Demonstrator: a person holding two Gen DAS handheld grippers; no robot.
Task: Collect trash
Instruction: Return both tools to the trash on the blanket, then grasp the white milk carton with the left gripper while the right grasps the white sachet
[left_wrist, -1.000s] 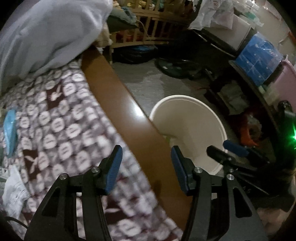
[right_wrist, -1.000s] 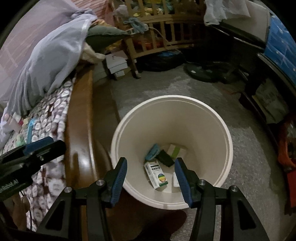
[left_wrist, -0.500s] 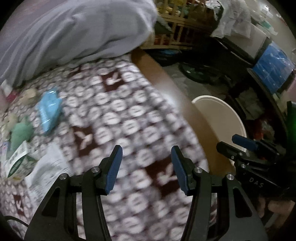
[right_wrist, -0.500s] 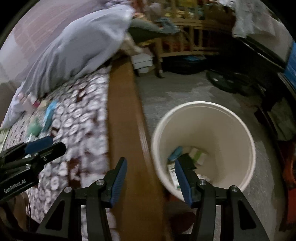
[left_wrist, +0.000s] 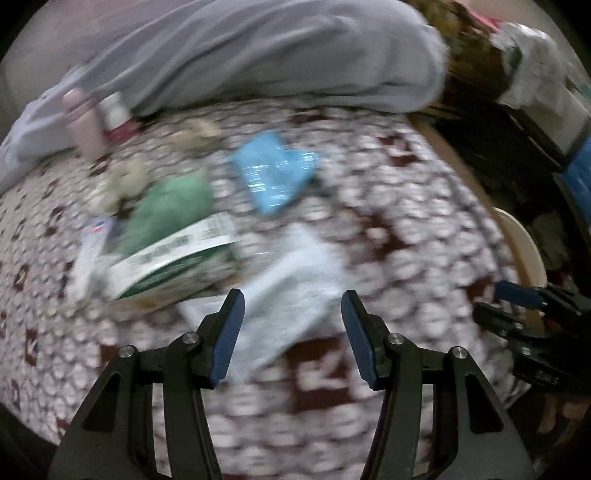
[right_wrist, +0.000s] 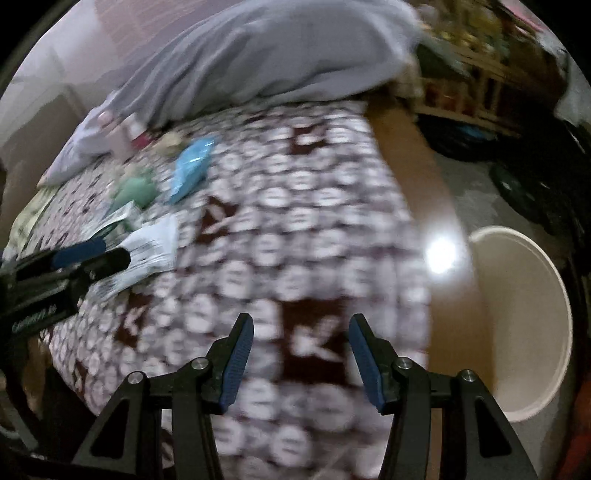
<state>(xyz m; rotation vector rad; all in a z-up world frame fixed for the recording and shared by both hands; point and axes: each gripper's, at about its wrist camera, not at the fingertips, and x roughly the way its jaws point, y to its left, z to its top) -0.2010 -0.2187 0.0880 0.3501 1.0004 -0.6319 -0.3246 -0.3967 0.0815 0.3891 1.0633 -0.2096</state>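
Both views are blurred by motion. My left gripper (left_wrist: 292, 306) hangs open and empty over a white paper wrapper (left_wrist: 291, 277) on the patterned blanket (left_wrist: 399, 236). Beyond the wrapper lie a green-and-white box (left_wrist: 173, 262), a green lump (left_wrist: 170, 206), a blue plastic packet (left_wrist: 275, 171) and crumpled beige scraps (left_wrist: 125, 181). My right gripper (right_wrist: 301, 325) is open and empty above bare blanket (right_wrist: 295, 206). The blue packet (right_wrist: 192, 168) and the white wrapper (right_wrist: 147, 247) lie far to its left. The cream bin (right_wrist: 528, 325) stands on the floor at the right.
A wooden bed rail (right_wrist: 424, 206) runs between the blanket and the bin. A grey quilt (left_wrist: 258, 55) is heaped along the far side, with a pink bottle (left_wrist: 83, 118) beside it. Dark clutter and wooden furniture (right_wrist: 480, 85) fill the floor beyond.
Both grippers have swung left from above the bin to over the bed. The bin has slid to the right edge of both views, and the trash on the blanket has come into view.
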